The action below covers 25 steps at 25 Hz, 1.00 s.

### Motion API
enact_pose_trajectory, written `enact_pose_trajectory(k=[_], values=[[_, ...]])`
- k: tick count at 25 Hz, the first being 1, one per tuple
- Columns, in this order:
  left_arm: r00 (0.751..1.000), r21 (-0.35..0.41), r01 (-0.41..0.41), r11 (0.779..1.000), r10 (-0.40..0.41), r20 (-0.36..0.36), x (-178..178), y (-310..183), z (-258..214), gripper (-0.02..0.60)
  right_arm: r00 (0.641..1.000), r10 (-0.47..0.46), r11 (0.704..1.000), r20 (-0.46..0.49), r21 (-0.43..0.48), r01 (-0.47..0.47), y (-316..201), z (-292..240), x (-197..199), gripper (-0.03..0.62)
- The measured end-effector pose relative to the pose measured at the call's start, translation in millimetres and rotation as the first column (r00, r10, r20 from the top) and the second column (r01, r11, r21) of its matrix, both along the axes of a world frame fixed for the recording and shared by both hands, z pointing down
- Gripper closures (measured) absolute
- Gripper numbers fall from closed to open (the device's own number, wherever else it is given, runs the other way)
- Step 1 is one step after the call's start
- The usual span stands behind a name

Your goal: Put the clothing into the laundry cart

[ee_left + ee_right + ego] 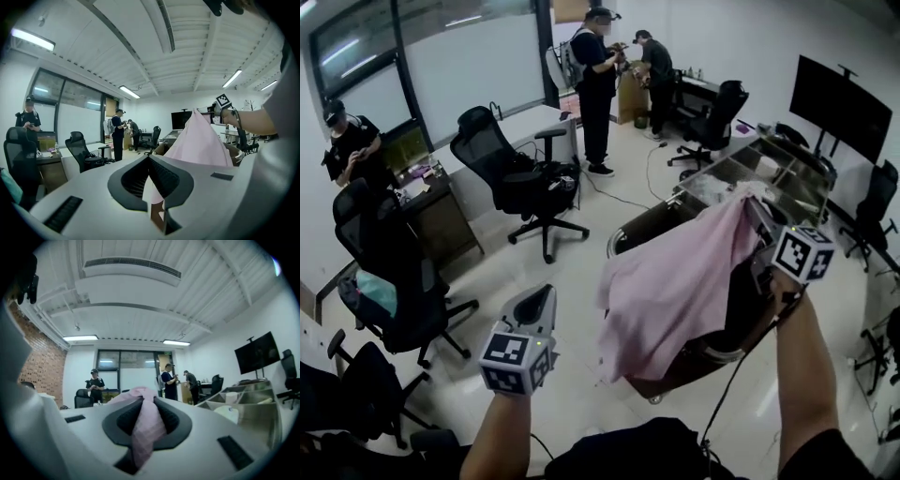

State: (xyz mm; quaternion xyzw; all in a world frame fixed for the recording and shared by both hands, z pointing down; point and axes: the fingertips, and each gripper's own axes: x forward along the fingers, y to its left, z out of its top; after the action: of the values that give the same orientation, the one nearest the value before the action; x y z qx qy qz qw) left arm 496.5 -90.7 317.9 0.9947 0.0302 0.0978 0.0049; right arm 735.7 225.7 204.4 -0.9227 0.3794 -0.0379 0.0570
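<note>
The right gripper is clenched on the top of the pink garment, with a fold of the cloth pinched between its jaws. The garment hangs spread out below it, over the near side of the laundry cart. Its lower edge reaches down past the cart's rim, and I cannot tell whether it touches the rim. The left gripper hangs to the left of the cart, well apart from it, jaws closed together with nothing between them. A black office chair stands further left of the cart.
</note>
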Motion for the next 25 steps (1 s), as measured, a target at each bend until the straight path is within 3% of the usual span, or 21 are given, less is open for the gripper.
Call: enact_pose_trajectory(k=[4,6,8,10,14,15,16,17,19,20,21,23,24,25], values=[[0.998,0.011,-0.06,0.998,0.059,0.027,18.5,14.7,7.1,0.581,0.991,0.097,0.992,0.094,-0.091,-0.088,24.3,59.6,24.8,0.542],[0.996,0.019,-0.07,0.997,0.069,0.049,27.0,21.0,10.5,0.581,0.985,0.108,0.979,0.135,-0.189,-0.081,25.9,92.1,30.6,0.542],[0.995,0.027,-0.073,0.997,0.071,0.071,33.4,25.9,16.3,0.581,0.981,0.098,0.945,0.169,-0.325,-0.038,21.0,129.4,30.7,0.542],[0.995,0.015,-0.074,0.997,0.073,0.063,39.9,32.9,18.2,0.581,0.981,0.073,0.873,0.179,-0.487,0.024,12.3,167.7,28.6,0.542],[0.997,-0.025,-0.053,0.998,0.054,0.048,45.5,40.2,21.5,0.581,0.978,0.016,0.685,0.21,-0.714,0.142,-2.5,233.7,26.0,0.542],[0.998,-0.03,-0.05,0.998,0.052,0.045,45.4,41.8,21.9,0.581,0.978,0.007,0.658,0.209,-0.738,0.153,-5.9,241.4,27.4,0.542],[0.998,-0.03,-0.046,0.998,0.048,0.045,45.1,42.9,21.9,0.581,0.978,0.005,0.651,0.21,-0.743,0.156,-8.6,244.5,30.4,0.542],[0.998,-0.029,-0.041,0.999,0.042,0.048,44.8,43.5,21.7,0.581,0.976,0.01,0.668,0.218,-0.728,0.156,-10.2,243.9,34.1,0.542],[0.998,-0.032,-0.03,0.999,0.032,0.05,44.8,43.7,22.3,0.581,0.964,0.03,0.729,0.265,-0.665,0.16,-10.4,240.4,41.5,0.542],[0.999,-0.034,-0.028,0.999,0.03,0.045,45.5,43.8,22.7,0.581,0.954,0.031,0.742,0.3,-0.646,0.179,-9.2,243.6,42.9,0.542],[0.999,-0.033,-0.028,0.999,0.029,0.039,46.3,44.3,22.8,0.581,0.938,0.023,0.732,0.346,-0.645,0.22,-8.1,252.9,40.6,0.542],[0.999,-0.026,-0.028,0.999,0.029,0.031,47.2,45.6,22.6,0.581,0.881,-0.014,0.67,0.472,-0.65,0.359,-7.8,284.4,24.0,0.536],[0.999,-0.024,-0.028,0.999,0.029,0.031,47.1,46.2,22.7,0.581,0.85,-0.035,0.637,0.526,-0.643,0.425,-8.9,299.0,13.6,0.503],[0.999,-0.024,-0.028,0.999,0.029,0.033,47.2,46.9,23.1,0.581,0.828,-0.051,0.615,0.558,-0.636,0.466,-10.3,308.1,5.9,0.389]])
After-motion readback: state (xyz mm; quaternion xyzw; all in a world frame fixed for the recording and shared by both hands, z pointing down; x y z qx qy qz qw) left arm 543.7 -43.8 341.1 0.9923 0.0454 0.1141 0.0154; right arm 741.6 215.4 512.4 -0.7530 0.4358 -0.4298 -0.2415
